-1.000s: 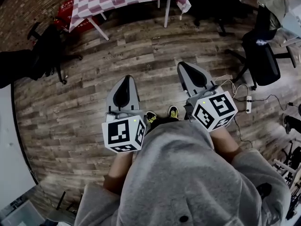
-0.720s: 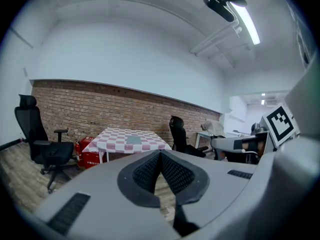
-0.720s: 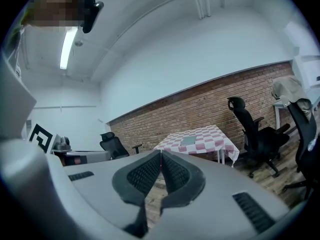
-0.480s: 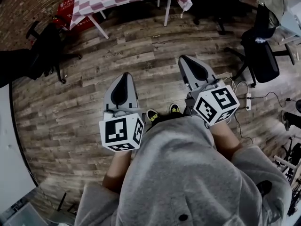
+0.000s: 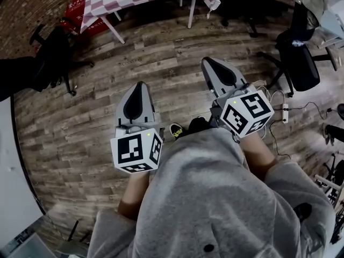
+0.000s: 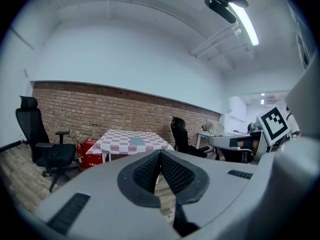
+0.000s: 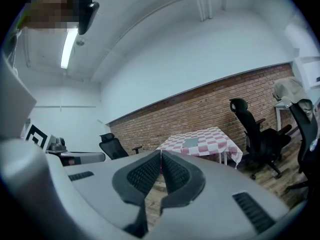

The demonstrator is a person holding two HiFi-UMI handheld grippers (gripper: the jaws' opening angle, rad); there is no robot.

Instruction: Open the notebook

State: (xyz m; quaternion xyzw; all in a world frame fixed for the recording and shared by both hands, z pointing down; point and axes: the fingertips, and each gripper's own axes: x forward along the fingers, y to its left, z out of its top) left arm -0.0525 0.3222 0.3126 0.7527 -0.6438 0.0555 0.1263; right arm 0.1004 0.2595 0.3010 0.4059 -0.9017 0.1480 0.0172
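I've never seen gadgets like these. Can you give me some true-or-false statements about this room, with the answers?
1. The notebook lies on the checkered table. True.
2. The left gripper holds the notebook. False: its jaws are shut on nothing, and the notebook is across the room.
3. The right gripper stands wide open. False: its jaws are together and empty.
4. The floor is made of wooden planks. True.
5. The wall behind the table is brick. True.
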